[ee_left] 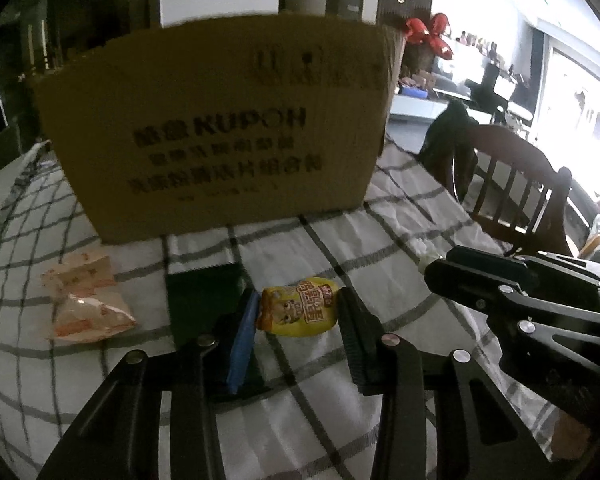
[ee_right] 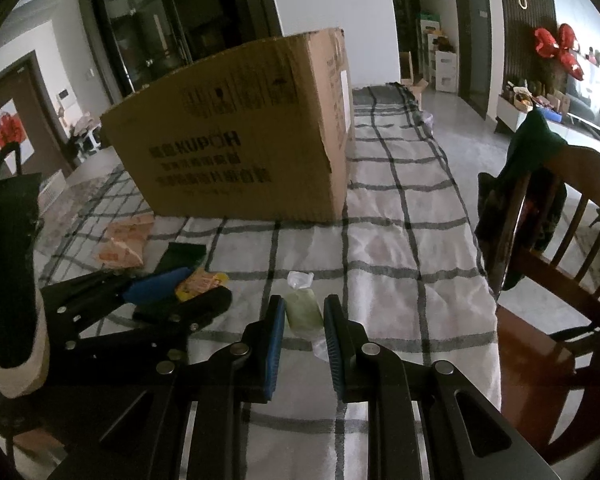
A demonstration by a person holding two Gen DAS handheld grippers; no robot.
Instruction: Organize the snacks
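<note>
1. On the checked cloth of the surface (ee_right: 400, 264), in front of the cardboard box (ee_left: 220, 120), lie the snacks: a yellow packet (ee_left: 298, 307), a pale green packet (ee_right: 303, 312), two orange-and-white packets (ee_left: 86, 300) and a dark green packet (ee_left: 204, 292).
2. The yellow packet sits between the fingers of the left claw (ee_left: 296, 316), which closely flank it on both sides. Whether they press on it already I cannot tell, and it looks to be resting on the cloth.
3. The pale green packet lies between the blue pads of the right claw (ee_right: 303, 320). The claw is released, with a thin gap at each pad.
4. The step in hand, as I judge it, is picking up: each claw is lined up on its own snack, and neither snack is lifted.
5. The next move calls for both claws to close fully, gently enough not to crush the soft packets, then to rise high over the box wall, since the box's opening is out of sight from here.
6. The orange-and-white and dark green packets wait to the left, near the box's foot. A wooden chair (ee_right: 560, 248) stands beside the surface on the right.
</note>
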